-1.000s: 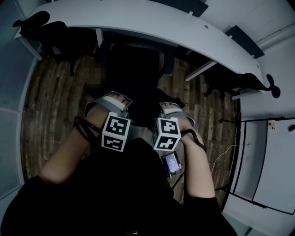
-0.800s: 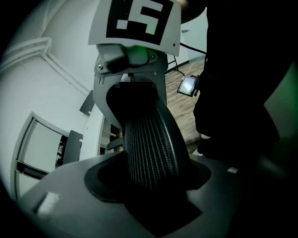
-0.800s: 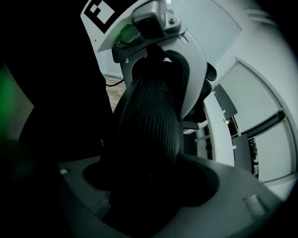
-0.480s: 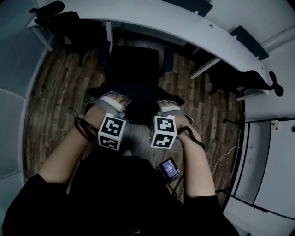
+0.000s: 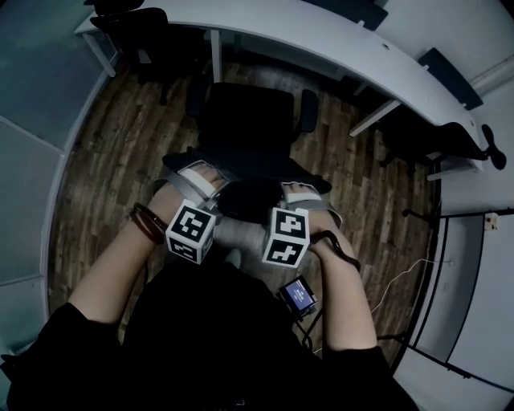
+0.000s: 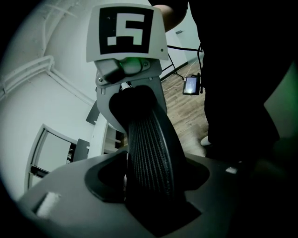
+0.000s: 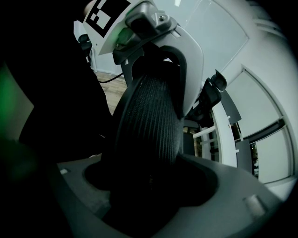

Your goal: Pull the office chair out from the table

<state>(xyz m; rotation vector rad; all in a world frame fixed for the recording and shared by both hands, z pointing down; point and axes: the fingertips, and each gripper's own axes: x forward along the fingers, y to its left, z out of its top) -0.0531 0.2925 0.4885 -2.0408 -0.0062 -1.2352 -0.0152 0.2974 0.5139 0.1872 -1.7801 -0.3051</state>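
Observation:
The black office chair (image 5: 249, 120) stands on the wooden floor, its seat out from under the curved white table (image 5: 321, 36). My left gripper (image 5: 193, 178) grips the left part of the backrest's top edge (image 5: 241, 172). Its jaws are closing with the ribbed black backrest edge (image 6: 149, 158) between them. My right gripper (image 5: 301, 193) holds the right part of the same edge, and the backrest (image 7: 146, 135) fills the gap between its jaws. Each gripper view shows the other gripper clamped further along the edge. The chair's base is hidden.
Other dark chairs stand at the table's far left (image 5: 128, 24) and right (image 5: 450, 136). White table legs (image 5: 215, 56) come down just behind the chair. A small screen device (image 5: 299, 295) hangs at the person's waist. A pale partition (image 5: 24, 160) borders the left.
The chair has rolled away from the table toward the person, with both grippers still on its backrest. More of the seat now shows clear of the table edge.

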